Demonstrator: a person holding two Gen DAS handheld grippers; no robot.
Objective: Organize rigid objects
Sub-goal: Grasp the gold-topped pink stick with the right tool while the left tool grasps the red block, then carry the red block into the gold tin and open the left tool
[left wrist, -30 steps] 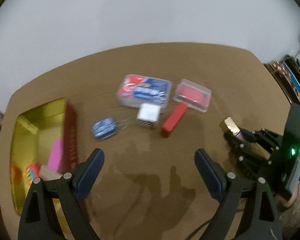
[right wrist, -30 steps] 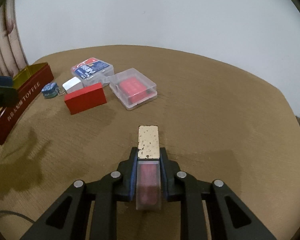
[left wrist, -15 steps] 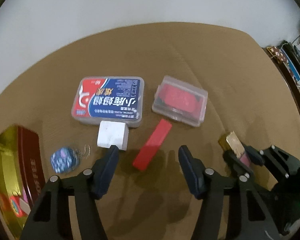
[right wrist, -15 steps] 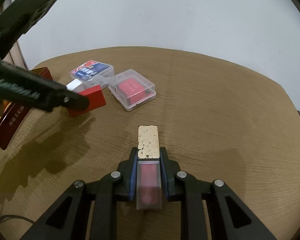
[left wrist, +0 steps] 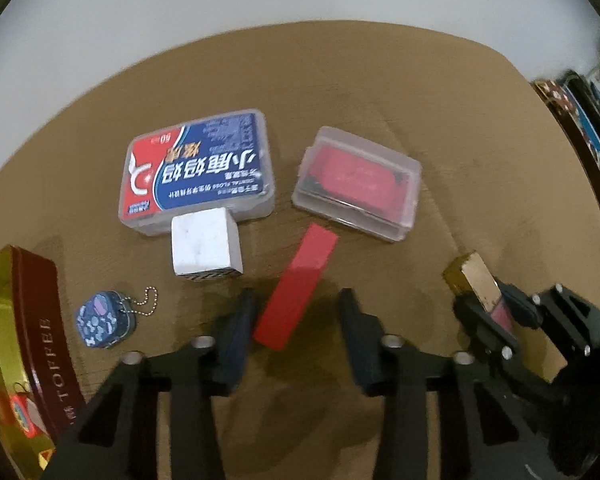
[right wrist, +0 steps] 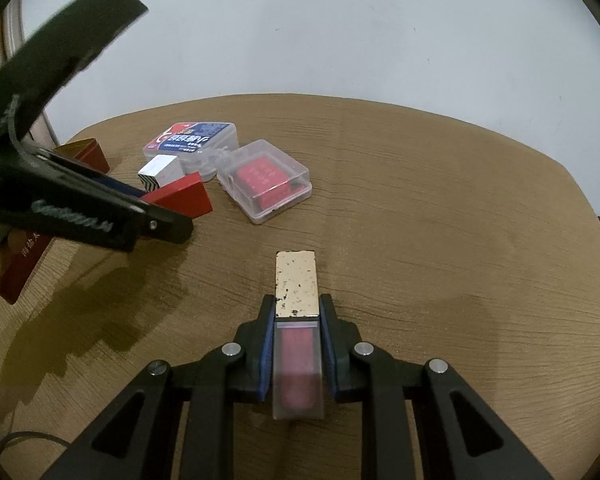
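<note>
My left gripper (left wrist: 296,300) is open, its jaws on either side of the near end of a red block (left wrist: 296,286) that lies on the wooden table (left wrist: 380,100). My right gripper (right wrist: 294,308) is shut on a gold-capped lipstick case (right wrist: 296,304) and holds it low over the table; the case also shows in the left wrist view (left wrist: 478,280). The red block (right wrist: 184,200) shows in the right wrist view with the left gripper's fingers around it.
A blue and red floss box (left wrist: 198,172), a clear box with a red insert (left wrist: 358,188), a white cube (left wrist: 204,246) and a blue keychain charm (left wrist: 102,320) lie near the block. A red and gold toffee tin (left wrist: 24,340) stands open at the left.
My left gripper has moved forward and down, and its jaws have narrowed around the red block's near end. The right gripper has stayed put with the lipstick case.
</note>
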